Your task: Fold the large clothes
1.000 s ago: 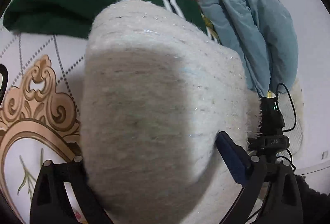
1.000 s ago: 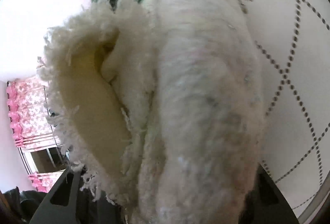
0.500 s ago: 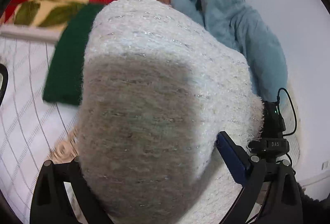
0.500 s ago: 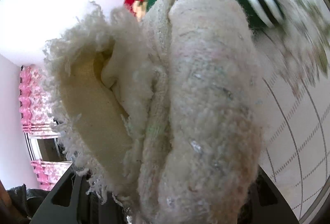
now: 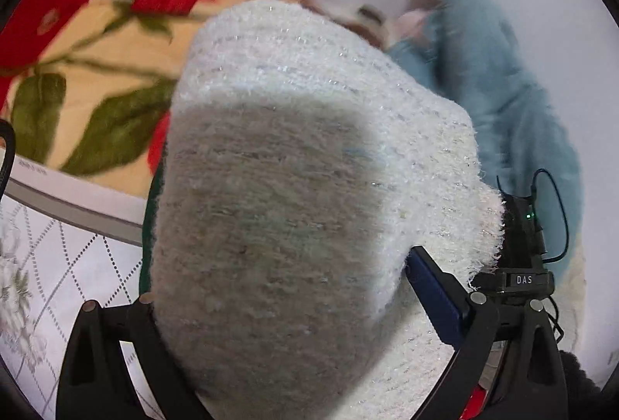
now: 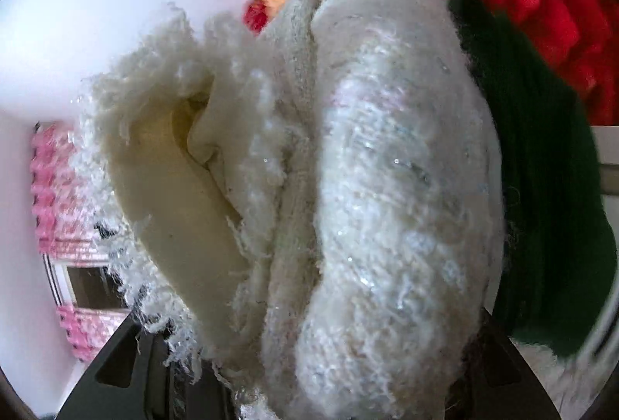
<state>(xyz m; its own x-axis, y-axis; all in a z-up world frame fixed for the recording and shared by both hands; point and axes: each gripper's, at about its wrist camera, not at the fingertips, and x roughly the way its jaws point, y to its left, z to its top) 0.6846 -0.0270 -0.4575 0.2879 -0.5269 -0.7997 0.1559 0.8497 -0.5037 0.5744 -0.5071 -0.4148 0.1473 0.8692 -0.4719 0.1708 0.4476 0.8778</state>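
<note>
A thick cream fuzzy sweater (image 5: 294,211) fills the left wrist view, bunched between the fingers of my left gripper (image 5: 286,307), which is shut on it. In the right wrist view the same sweater (image 6: 379,195) shows as a folded wad with a fringed edge and pale lining, held in my right gripper (image 6: 309,354), which is shut on it. Both grippers hold it lifted off the bed. The fingertips are mostly hidden by the fabric. The other gripper's body (image 5: 522,265) shows at the right of the left wrist view.
A dark green garment (image 6: 541,226) lies behind the sweater. A red-and-cream floral blanket (image 5: 77,71) and a light blue garment (image 5: 503,91) lie at the back by a white wall. A white quilted bedsheet (image 5: 58,265) is below. A pink curtain (image 6: 58,207) hangs at the left.
Both grippers have lifted and tilted up with the sweater. The bedsheet and green garment have dropped in view and the floral blanket and wall have come in.
</note>
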